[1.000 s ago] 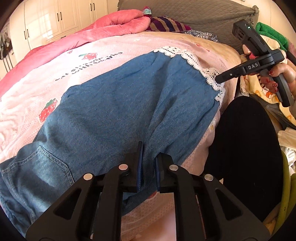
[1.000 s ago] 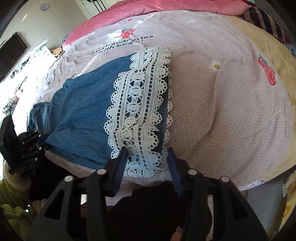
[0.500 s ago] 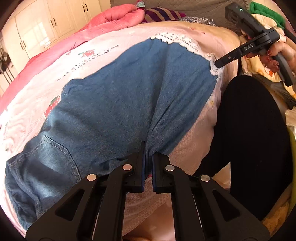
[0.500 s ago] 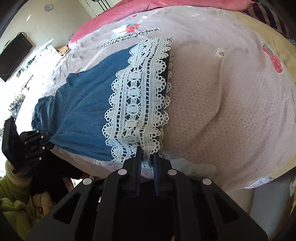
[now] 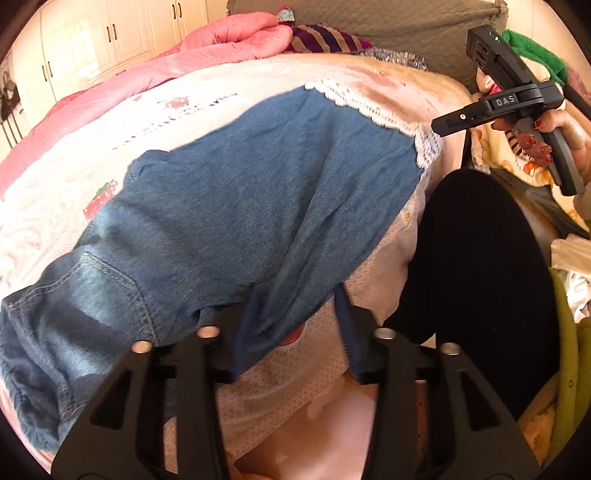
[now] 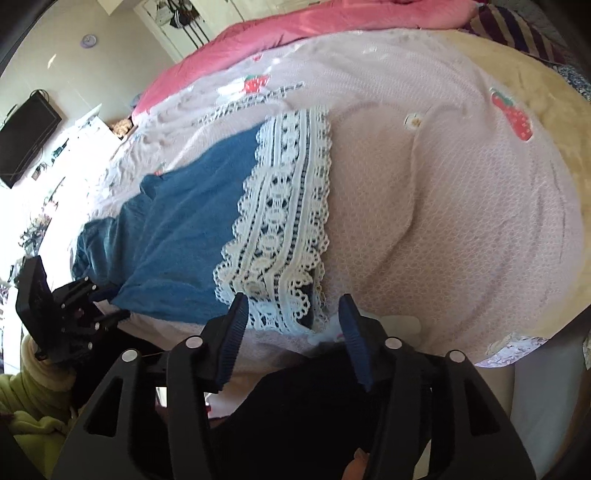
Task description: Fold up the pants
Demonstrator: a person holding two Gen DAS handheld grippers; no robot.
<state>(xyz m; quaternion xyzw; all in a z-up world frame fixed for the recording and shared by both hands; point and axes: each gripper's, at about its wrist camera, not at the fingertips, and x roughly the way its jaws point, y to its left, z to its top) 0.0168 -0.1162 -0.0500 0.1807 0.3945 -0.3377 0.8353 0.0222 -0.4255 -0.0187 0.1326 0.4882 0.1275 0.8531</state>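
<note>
Blue denim pants with white lace cuffs lie flat across the pink strawberry bedspread. My left gripper is open at the near edge of the denim, with the cloth's edge lying between its fingers. My right gripper is open at the near end of the lace cuff, and the cuff lies free on the bed. The right gripper also shows in the left wrist view, by the lace end. The left gripper shows in the right wrist view, at the denim's near edge.
A pink quilt and striped cloth lie along the far side of the bed. The person's black-clad legs stand against the bed's near edge. White cupboards and a wall screen are beyond.
Both grippers were shut on the pants half a second ago, the left on the denim edge and the right on the lace cuff. Both have opened and let go.
</note>
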